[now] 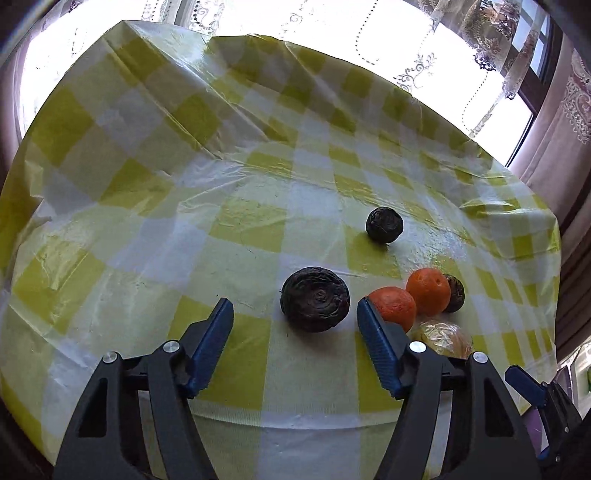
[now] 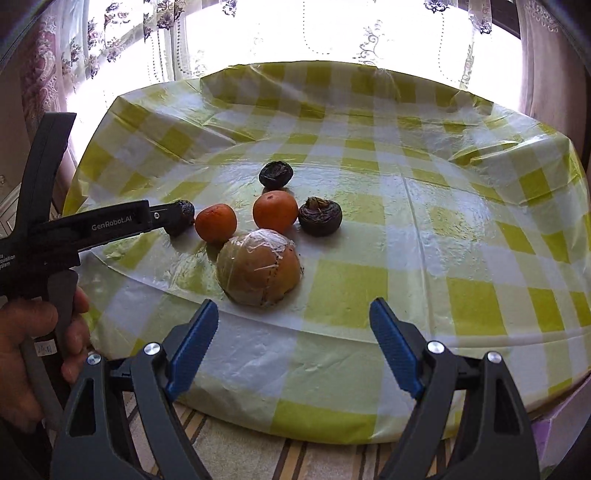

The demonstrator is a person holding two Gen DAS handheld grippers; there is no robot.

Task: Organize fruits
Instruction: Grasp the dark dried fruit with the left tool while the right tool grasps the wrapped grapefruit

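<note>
Fruits lie on a green-checked table (image 1: 240, 229). In the left wrist view a large dark wrinkled fruit (image 1: 315, 303) sits just ahead of my open, empty left gripper (image 1: 295, 308). Two oranges (image 1: 393, 307) (image 1: 428, 291), a second dark fruit (image 1: 455, 293), a far dark fruit (image 1: 384, 224) and a plastic-wrapped yellow fruit (image 1: 443, 338) lie to its right. In the right wrist view my open, empty right gripper (image 2: 293, 310) hovers in front of the wrapped fruit (image 2: 258, 272), with oranges (image 2: 216, 222) (image 2: 275, 211) and dark fruits (image 2: 320, 215) (image 2: 276, 174) behind. The left gripper (image 2: 173, 216) reaches in from the left.
The tablecloth (image 2: 443, 221) is wrinkled plastic with raised folds at the back. Lace curtains (image 2: 332, 33) and a bright window stand behind the table. A striped floor (image 2: 240, 443) shows below the table's front edge.
</note>
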